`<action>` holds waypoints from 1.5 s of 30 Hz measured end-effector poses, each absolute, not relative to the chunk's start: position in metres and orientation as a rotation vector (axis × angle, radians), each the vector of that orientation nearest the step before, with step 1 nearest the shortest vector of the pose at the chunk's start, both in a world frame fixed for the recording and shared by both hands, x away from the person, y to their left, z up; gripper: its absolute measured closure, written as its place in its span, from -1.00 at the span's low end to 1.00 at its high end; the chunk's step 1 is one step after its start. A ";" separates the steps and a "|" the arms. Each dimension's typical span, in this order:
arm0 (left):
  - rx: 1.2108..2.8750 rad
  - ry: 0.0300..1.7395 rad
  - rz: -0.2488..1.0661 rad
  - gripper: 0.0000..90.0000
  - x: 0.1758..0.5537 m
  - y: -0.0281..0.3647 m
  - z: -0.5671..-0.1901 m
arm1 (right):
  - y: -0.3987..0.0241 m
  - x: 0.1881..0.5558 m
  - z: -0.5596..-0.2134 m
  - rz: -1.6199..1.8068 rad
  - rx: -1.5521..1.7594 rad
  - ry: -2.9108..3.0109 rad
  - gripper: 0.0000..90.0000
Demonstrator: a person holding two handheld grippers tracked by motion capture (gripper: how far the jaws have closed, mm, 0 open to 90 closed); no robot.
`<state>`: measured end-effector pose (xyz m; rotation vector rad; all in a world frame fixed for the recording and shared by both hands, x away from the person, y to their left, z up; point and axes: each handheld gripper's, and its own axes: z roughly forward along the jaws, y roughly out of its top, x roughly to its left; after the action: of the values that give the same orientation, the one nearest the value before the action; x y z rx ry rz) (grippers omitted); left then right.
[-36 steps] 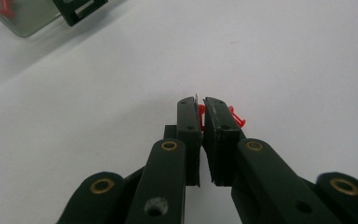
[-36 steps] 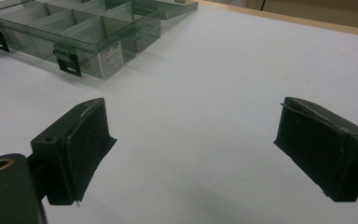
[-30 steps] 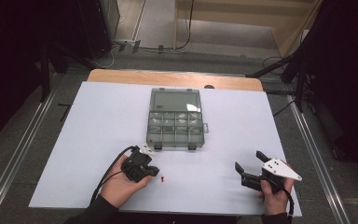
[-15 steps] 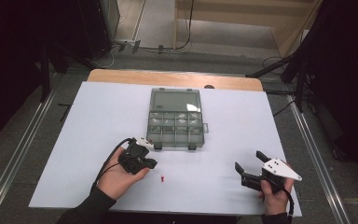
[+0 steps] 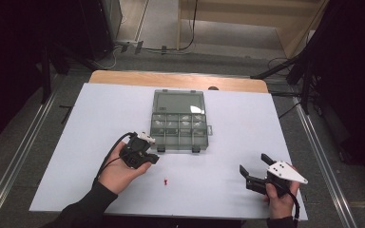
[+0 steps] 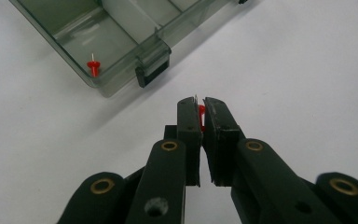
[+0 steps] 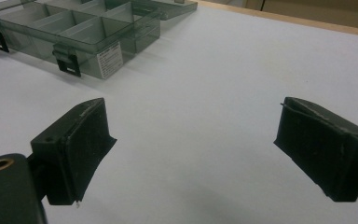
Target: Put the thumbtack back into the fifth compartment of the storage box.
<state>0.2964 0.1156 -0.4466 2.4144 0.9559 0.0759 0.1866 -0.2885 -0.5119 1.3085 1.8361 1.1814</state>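
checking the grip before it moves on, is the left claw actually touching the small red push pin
Touching. In the left gripper view the left claw is shut on the small red push pin: its red head is pinched between both black jaws, with the metal tip poking out above them.

We see a white sheet (image 5: pixel 100 142) covering most of a wooden table (image 5: pixel 171 78), whose bare tan edge shows along the far side. Grey carpeted floor (image 5: pixel 38 128) surrounds it, with metal rails (image 5: pixel 19 156) running along both sides. Beyond the table lies a pale wooden platform (image 5: pixel 237 23), crossed by a black cable (image 5: pixel 193 23). Dark stands (image 5: pixel 294 66) and black shapes flank the scene; the corners sit in deep shadow.
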 end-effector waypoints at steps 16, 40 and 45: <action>2.399 0.981 0.078 0.88 0.317 0.119 -0.438 | -0.289 0.187 -0.513 1.183 1.306 1.841 -0.77; 2.394 0.981 0.106 0.88 0.343 0.113 -0.427 | -0.289 0.187 -0.513 1.185 1.301 1.841 -0.78; 2.396 1.000 0.118 0.88 0.349 0.111 -0.429 | -0.289 0.187 -0.513 1.186 1.298 1.840 -0.78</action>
<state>0.3493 0.1111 -0.4290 2.3956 0.9996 0.1179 0.1873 -0.2889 -0.5128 1.2983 1.8398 1.1857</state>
